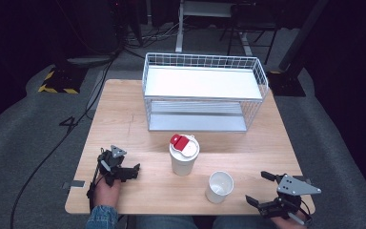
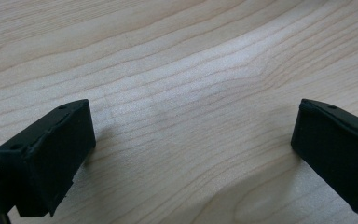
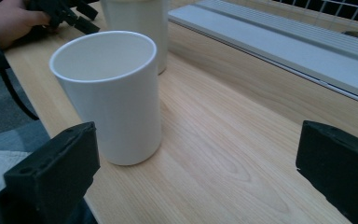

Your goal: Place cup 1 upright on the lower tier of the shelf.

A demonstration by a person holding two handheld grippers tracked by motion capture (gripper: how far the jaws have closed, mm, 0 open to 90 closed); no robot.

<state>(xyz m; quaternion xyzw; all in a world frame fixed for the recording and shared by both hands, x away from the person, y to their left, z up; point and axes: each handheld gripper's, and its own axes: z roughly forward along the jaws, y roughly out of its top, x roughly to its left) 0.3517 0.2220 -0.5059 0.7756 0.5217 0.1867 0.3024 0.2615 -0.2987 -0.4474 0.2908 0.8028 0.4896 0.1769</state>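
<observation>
Where the pale wooden worktop (image 1: 124,114) stood on grey carpet (image 1: 24,124) in a dark room, a white wire shelf rack (image 1: 205,90) sat at its far side. An open white cup (image 1: 219,186) stood near the front edge, just beside a lidded cup (image 1: 184,155) with a red tab. With jaws spread wide and empty, the right tool (image 1: 263,188) lay near the open cup. Equally wide and empty, the left tool (image 1: 124,171) rested on bare wood.
</observation>
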